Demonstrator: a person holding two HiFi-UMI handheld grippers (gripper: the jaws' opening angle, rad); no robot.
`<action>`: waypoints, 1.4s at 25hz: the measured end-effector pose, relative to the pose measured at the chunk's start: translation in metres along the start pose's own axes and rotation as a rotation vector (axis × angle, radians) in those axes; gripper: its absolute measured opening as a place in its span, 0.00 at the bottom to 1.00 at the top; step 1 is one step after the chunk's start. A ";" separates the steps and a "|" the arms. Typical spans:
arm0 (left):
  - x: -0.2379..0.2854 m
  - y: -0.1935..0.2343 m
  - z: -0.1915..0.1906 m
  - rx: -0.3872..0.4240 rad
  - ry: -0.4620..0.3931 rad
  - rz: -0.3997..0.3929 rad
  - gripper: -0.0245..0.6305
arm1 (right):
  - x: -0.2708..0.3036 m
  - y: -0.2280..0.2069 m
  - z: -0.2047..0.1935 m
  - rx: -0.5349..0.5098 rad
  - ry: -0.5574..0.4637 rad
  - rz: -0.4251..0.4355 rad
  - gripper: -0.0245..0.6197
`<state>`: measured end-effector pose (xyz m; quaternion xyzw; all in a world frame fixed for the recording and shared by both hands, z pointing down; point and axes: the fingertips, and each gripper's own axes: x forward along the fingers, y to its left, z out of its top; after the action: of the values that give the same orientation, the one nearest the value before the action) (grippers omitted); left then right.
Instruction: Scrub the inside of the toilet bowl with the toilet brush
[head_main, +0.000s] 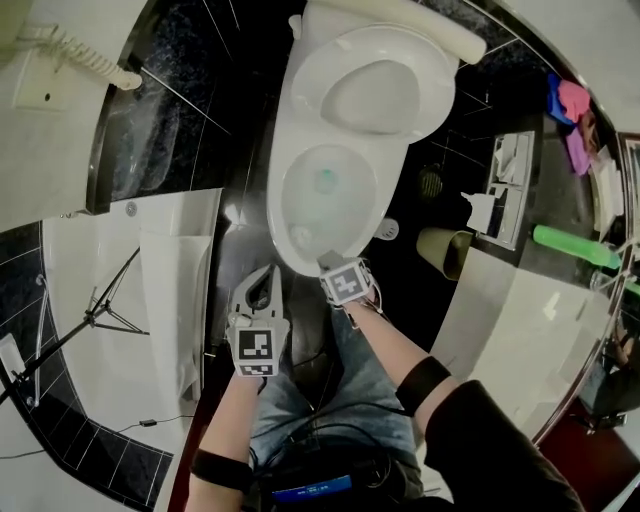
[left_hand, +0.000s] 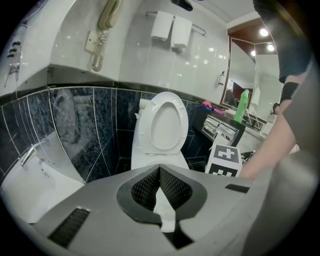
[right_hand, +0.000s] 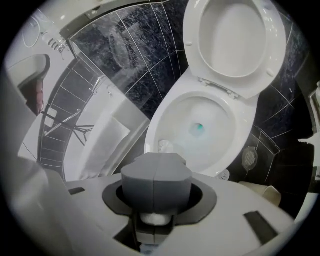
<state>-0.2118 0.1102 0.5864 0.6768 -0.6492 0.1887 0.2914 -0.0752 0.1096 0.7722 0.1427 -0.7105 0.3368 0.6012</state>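
head view, toilet bowl (head_main: 325, 185): seat's up, and the rim's near edge sits right in front of both grippers.
head view, room: bathtub (head_main: 110, 250) edge crowds the left, beige bin (head_main: 443, 250) sits on the dark floor off the bowl's right side. Only narrow floor strips either side.
head view, right gripper (head_main: 329, 262): tips are over the near rim. The toilet brush (head_main: 300, 238) head is just a pale blob inside the rim, near-left.
head view, left gripper (head_main: 271, 272): beside the right one, just short of the rim, clear of the bowl.
left gripper view, jaws: pressed together at the tips, nothing pinched. A white sliver shows in the gap behind them, can't tell what.
left gripper view, extras: paper holders (left_hand: 171, 27) on the wall, which the head view misses. The bowl's inside is hidden here.
right gripper view, jaws: clamped on the brush's white handle, just behind the tips.
right gripper view, brush head: clearest here, against the bowl's near-left wall, apart from the blue-green water at the bottom.
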 end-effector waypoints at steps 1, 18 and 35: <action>-0.002 0.003 -0.001 -0.001 -0.001 0.002 0.04 | 0.000 0.002 0.007 -0.009 -0.018 -0.006 0.31; -0.028 0.020 0.014 0.055 -0.042 -0.033 0.04 | -0.039 0.008 0.075 -0.096 -0.282 -0.157 0.31; -0.092 0.018 0.099 0.187 -0.139 -0.118 0.04 | -0.170 0.025 0.074 -0.037 -0.235 -0.183 0.31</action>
<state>-0.2496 0.1177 0.4557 0.7495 -0.6063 0.1834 0.1922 -0.1069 0.0454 0.5990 0.2341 -0.7660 0.2482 0.5448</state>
